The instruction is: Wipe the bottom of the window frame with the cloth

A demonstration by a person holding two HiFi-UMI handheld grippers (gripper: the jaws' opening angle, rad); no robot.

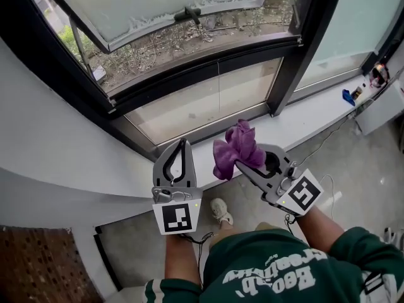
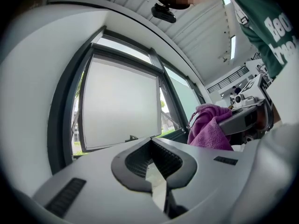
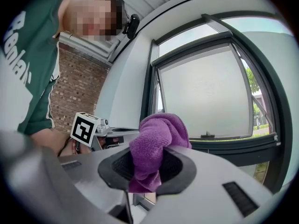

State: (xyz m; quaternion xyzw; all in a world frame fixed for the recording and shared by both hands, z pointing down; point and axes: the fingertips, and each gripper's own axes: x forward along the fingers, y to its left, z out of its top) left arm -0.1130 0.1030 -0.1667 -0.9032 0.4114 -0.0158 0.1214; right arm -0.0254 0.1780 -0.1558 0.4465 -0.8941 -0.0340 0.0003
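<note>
A purple cloth [image 1: 238, 145] is bunched up in my right gripper [image 1: 237, 163], which is shut on it and held above the white sill [image 1: 315, 115]. In the right gripper view the cloth [image 3: 156, 141] bulges out from between the jaws of the right gripper [image 3: 147, 167]. My left gripper [image 1: 183, 144] hovers just left of it, shut and holding nothing, with its tips touching in the left gripper view [image 2: 150, 143]. Both point at the dark window frame [image 1: 202, 68], whose sash [image 1: 158, 5] is tilted open outward. The frame's bottom rail [image 3: 233, 146] lies ahead of the cloth.
A fixed frosted pane [image 1: 202, 103] sits under the open sash, with a dark upright post [image 1: 297, 49] to its right. On the sill at far right lie a blue object [image 1: 348, 96] and cables. A white box [image 1: 385, 109] stands there. A person's shoe [image 1: 221, 210] is on the floor below.
</note>
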